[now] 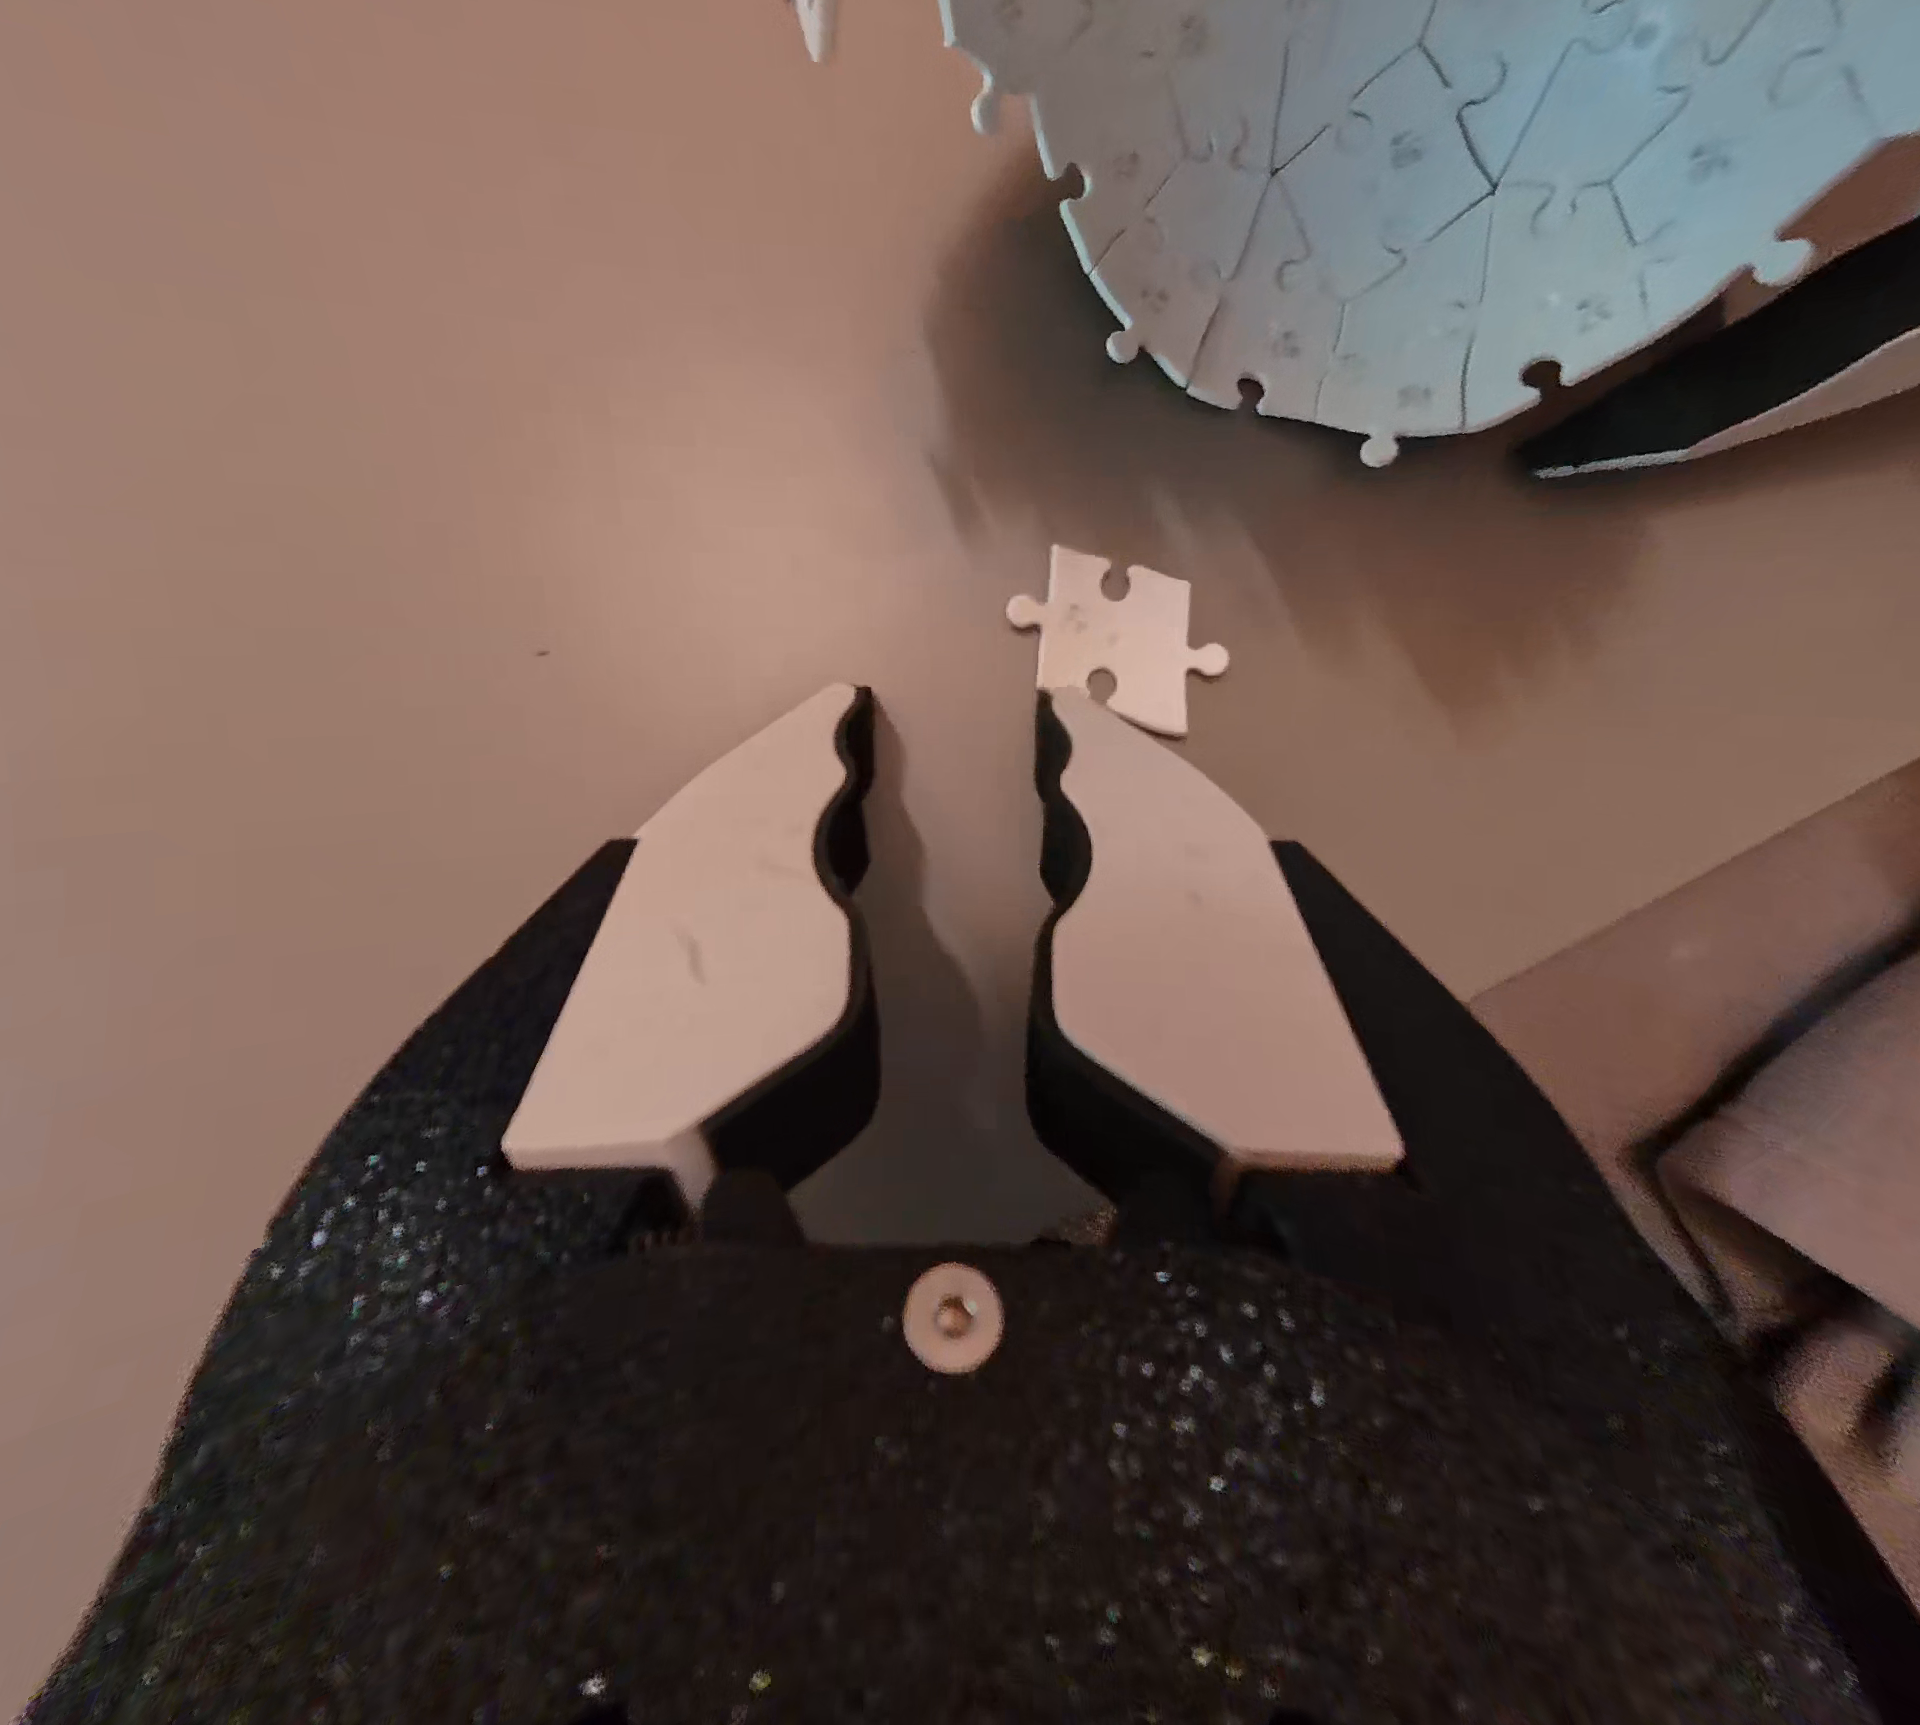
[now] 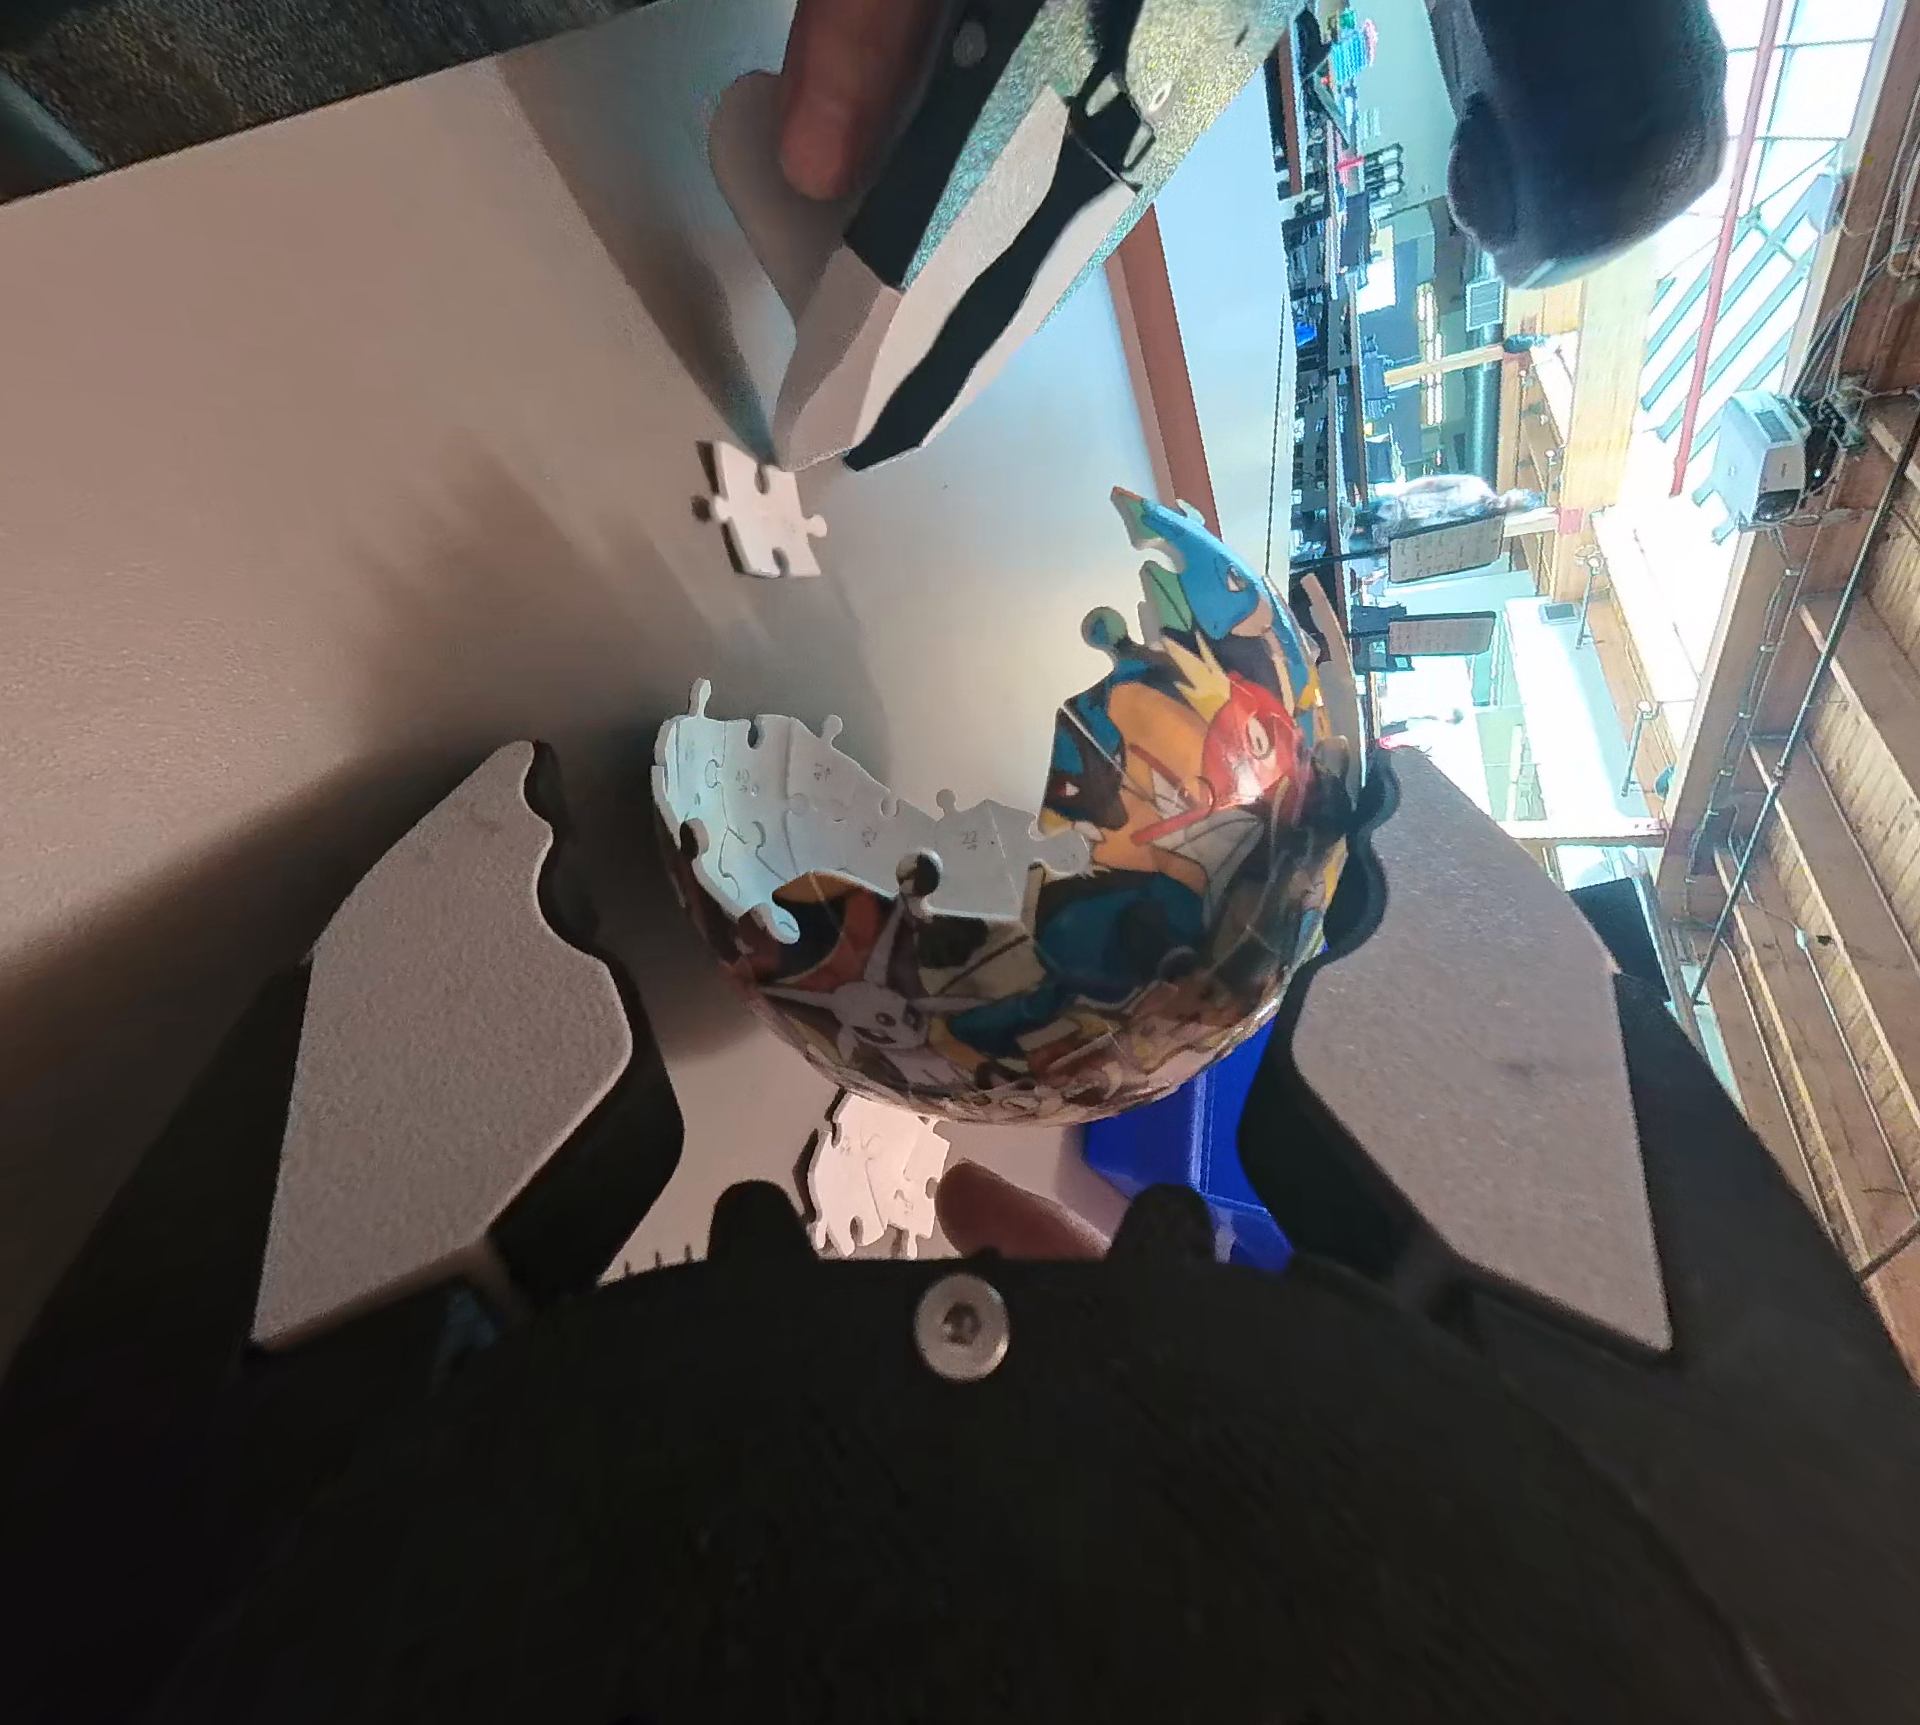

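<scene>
LEFT: left gripper (image 1: pixel 954 707) jaws narrowly parted, empty; tip just beside loose puzzle piece (image 1: pixel 1117 638) on table (image 1: pixel 416 325) | RIGHT: right gripper (image 2: pixel 956 771) spread wide around partly assembled puzzle ball (image 2: pixel 1039 896); far-finger contact, grip uncertain | STATE: shell incomplete | HIDDEN: pieces (image 2: pixel 878 1176) beneath the ball partly covered

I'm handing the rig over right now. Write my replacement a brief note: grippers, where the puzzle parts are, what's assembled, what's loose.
Left gripper: open, empty, tips at the table, right finger beside a loose white-side-up puzzle piece.
Right gripper: wide open around the half-built puzzle ball shell; shell presses its right finger, the left one stands clear. Whether it carries the shell is unclear.
Done: roughly half a sphere joined.
Left: that single piece, plus a few loose pieces under the shell near the blue bin.
</scene>
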`<move>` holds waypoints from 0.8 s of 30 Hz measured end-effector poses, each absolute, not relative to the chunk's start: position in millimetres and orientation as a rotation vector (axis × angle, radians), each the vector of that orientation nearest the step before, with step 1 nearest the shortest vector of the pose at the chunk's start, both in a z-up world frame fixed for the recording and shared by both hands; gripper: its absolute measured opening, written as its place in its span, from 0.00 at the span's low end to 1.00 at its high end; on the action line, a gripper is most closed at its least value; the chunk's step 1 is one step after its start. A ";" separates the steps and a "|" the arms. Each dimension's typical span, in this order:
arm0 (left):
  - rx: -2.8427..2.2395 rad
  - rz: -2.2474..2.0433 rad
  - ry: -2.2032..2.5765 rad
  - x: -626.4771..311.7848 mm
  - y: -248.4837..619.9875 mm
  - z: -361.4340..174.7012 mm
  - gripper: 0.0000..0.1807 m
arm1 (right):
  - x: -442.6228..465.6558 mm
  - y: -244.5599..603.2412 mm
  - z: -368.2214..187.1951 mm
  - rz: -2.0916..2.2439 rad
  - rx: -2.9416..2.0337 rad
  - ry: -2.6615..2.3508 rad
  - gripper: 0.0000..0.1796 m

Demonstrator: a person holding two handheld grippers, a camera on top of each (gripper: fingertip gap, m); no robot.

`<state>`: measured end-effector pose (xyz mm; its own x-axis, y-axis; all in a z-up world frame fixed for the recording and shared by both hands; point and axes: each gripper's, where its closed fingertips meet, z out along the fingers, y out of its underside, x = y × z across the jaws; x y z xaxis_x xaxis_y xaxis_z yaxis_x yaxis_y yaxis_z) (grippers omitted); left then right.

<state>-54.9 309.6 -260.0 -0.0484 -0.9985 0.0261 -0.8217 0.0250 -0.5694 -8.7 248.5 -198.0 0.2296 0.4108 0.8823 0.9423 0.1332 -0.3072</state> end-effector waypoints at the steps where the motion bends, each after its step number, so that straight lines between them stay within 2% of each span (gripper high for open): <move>1: -1.842 -0.630 1.932 -55.3 309.7 -259.9 0.16 | -8.6 248.5 -198.0 -0.639 -1.456 -1.356 0.77; 4: -1.835 -0.621 1.940 -58.6 311.2 -257.6 0.13 | -8.8 248.5 -198.0 -0.639 -1.455 -1.356 0.76; 10: -1.643 -0.705 2.117 -62.6 283.3 -251.4 0.14 | -9.0 248.4 -198.2 -0.639 -1.452 -1.358 0.76; 14: -1.690 -0.662 2.133 -58.5 281.0 -259.5 0.14 | -8.3 248.3 -198.3 -0.644 -1.454 -1.360 0.76; 24: -1.828 -0.669 2.029 -50.9 286.2 -258.7 0.09 | -9.0 248.4 -198.5 -0.647 -1.452 -1.367 0.76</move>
<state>-50.9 286.2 -258.7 -0.1234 -0.9901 0.0675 -0.8360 0.0671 -0.5446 -9.0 248.4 -198.5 0.2186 0.4108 0.8851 0.9451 0.1365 -0.2967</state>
